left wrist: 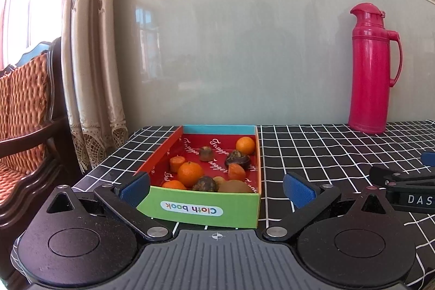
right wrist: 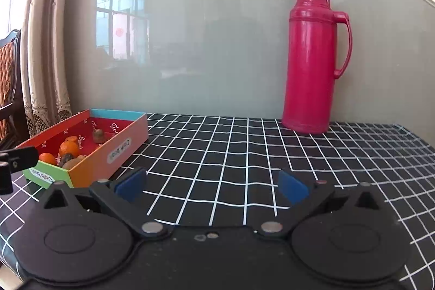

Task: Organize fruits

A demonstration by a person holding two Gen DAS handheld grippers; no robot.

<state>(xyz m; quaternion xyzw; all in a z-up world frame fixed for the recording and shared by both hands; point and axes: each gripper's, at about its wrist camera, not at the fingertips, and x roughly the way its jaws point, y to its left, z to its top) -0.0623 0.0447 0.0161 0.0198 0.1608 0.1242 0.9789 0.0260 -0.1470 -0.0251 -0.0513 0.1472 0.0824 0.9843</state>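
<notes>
A colourful cardboard box point(left wrist: 206, 208) with a green "Cloth book" front wall lies on the black checked tablecloth. Inside it are several fruits: oranges point(left wrist: 190, 173), dark brown ones point(left wrist: 237, 159) and a tan one point(left wrist: 234, 186). My left gripper point(left wrist: 216, 190) is open, its blue pads either side of the box's near end, holding nothing. In the right wrist view the box point(right wrist: 108, 151) lies at the far left. My right gripper point(right wrist: 212, 185) is open over bare cloth, right of the box; it also shows at the right edge of the left wrist view point(left wrist: 407, 186).
A tall pink thermos point(left wrist: 371, 69) point(right wrist: 312, 59) stands at the back of the table against the grey wall panel. The table's left edge runs just beside the box, with a curtain point(left wrist: 89, 72) and a wooden chair point(left wrist: 27, 127) beyond it.
</notes>
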